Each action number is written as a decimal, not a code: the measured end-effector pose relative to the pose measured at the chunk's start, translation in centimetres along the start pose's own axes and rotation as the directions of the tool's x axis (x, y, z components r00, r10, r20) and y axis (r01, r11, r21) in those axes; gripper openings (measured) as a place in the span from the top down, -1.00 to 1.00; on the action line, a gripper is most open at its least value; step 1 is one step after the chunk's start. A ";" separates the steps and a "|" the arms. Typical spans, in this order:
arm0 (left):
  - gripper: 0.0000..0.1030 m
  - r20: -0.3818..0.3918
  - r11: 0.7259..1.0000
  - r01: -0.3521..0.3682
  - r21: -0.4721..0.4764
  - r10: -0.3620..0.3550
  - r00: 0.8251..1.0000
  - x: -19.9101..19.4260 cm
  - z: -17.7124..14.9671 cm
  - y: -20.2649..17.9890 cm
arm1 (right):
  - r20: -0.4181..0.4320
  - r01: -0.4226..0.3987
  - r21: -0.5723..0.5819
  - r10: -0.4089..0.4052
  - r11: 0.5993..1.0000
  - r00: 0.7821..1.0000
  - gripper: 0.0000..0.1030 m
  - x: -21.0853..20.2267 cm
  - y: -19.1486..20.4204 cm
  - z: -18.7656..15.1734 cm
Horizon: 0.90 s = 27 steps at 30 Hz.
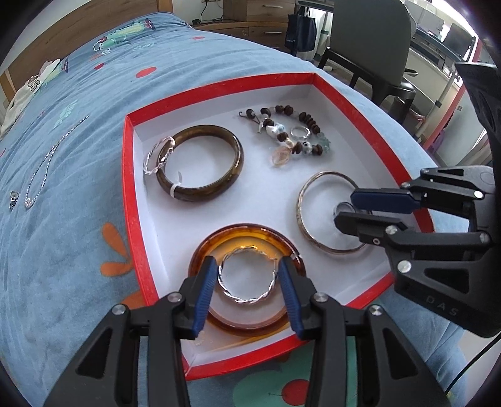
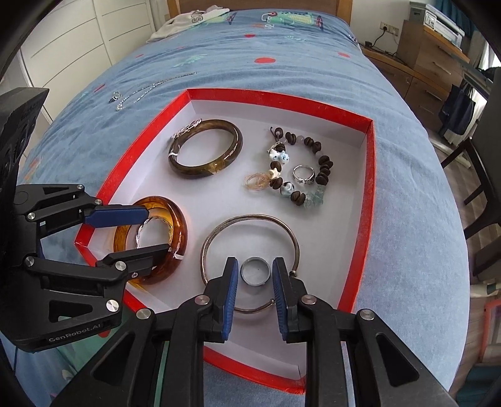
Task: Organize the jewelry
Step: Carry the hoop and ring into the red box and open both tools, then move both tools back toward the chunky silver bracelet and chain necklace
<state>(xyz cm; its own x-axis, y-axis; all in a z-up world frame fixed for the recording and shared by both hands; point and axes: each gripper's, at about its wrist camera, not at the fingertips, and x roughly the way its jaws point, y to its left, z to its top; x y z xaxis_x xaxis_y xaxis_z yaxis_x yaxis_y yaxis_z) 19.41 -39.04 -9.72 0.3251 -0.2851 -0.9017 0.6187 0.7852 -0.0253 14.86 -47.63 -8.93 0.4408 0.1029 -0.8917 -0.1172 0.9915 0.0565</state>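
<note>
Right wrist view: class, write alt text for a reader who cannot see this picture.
The right gripper hangs open around a small plain metal ring inside a thin silver bangle in a red-rimmed white box on a blue bedspread. At left, the left gripper straddles a twisted silver ring inside an amber bangle.

A home bedroom: a bed (image 2: 281, 78) with a blue patterned cover and wooden headboard (image 2: 256, 3), white wardrobe doors (image 2: 78, 34) beside it, a wooden chest of drawers (image 2: 435, 59), and a desk chair (image 1: 369, 47).
</note>
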 end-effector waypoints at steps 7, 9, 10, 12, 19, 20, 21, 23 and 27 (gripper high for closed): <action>0.23 0.038 1.000 0.013 0.016 -0.014 0.999 -3.4 0.9 0.7 | 0.056 0.015 0.069 -0.019 0.998 0.998 0.48 -3.2 -1.1 -0.6; 0.22 0.064 1.000 0.018 0.019 -0.019 0.998 -5.3 1.2 0.9 | 0.083 0.028 0.082 -0.035 0.996 0.996 0.48 -5.0 -1.3 -0.5; 0.22 0.087 1.000 0.014 0.027 -0.017 0.996 -6.7 1.5 0.9 | 0.100 0.032 0.086 -0.041 0.996 0.994 0.47 -5.9 -1.3 -0.5; 0.19 0.135 0.999 0.013 0.030 -0.017 0.991 -9.7 2.0 1.3 | 0.136 0.046 0.094 -0.059 0.994 0.989 0.46 -8.1 -1.2 -0.3; 0.19 0.346 0.999 0.040 -0.021 -0.030 0.938 -20.5 1.6 3.2 | 0.296 0.076 0.088 -0.099 0.993 0.950 0.10 -17.5 1.4 0.5; 0.19 0.378 0.999 0.033 -0.024 -0.022 0.926 -21.9 1.2 3.6 | 0.318 0.079 0.082 -0.101 0.993 0.943 0.10 -18.9 2.0 0.6; 0.19 0.404 0.999 0.017 -0.027 -0.005 0.915 -23.5 0.6 4.1 | 0.340 0.080 0.076 -0.101 0.994 0.935 0.10 -20.2 2.7 0.7; 0.19 0.427 0.999 -0.005 -0.034 0.019 0.904 -26.0 -0.4 4.9 | 0.389 0.072 0.071 -0.094 0.995 0.916 0.09 -23.0 4.0 0.8; 0.19 0.474 0.998 -0.026 -0.060 0.052 0.879 -31.3 -3.9 7.6 | 0.486 0.062 0.061 -0.084 0.996 0.870 0.06 -28.2 6.4 0.6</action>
<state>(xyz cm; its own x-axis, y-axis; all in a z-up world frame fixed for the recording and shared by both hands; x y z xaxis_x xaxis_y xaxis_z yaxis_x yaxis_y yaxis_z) 11.17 -22.07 16.60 0.6566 -0.4705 -0.5895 0.5657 0.8242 -0.0277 2.25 -44.12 16.85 0.8258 0.0447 -0.5621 -0.0351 0.9990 0.0279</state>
